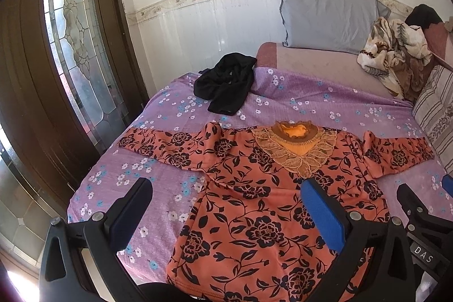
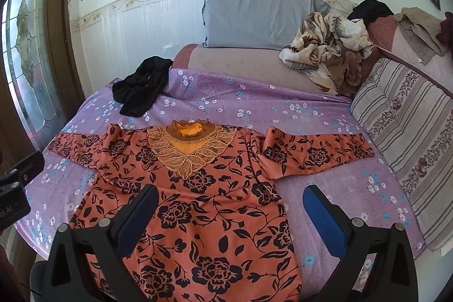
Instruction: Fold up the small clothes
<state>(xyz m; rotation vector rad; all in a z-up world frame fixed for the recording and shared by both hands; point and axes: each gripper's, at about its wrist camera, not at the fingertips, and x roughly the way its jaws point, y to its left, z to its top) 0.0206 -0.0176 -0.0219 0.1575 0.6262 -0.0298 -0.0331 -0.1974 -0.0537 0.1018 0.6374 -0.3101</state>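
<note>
An orange top with black flowers and a lace collar (image 1: 263, 188) lies flat, face up, sleeves spread, on the purple flowered sheet (image 1: 311, 101); it also shows in the right wrist view (image 2: 203, 205). My left gripper (image 1: 226, 188) is open and empty above the top's lower left part. My right gripper (image 2: 230, 193) is open and empty above its lower right part. A crumpled black garment (image 1: 226, 87) lies at the far left of the sheet, also in the right wrist view (image 2: 141, 87).
A grey pillow (image 2: 254, 16) leans on the wall at the back. A crumpled floral blanket (image 2: 325, 53) lies back right. A striped cushion (image 2: 410, 137) runs along the right side. A glass-panelled door (image 1: 70, 47) stands left of the bed.
</note>
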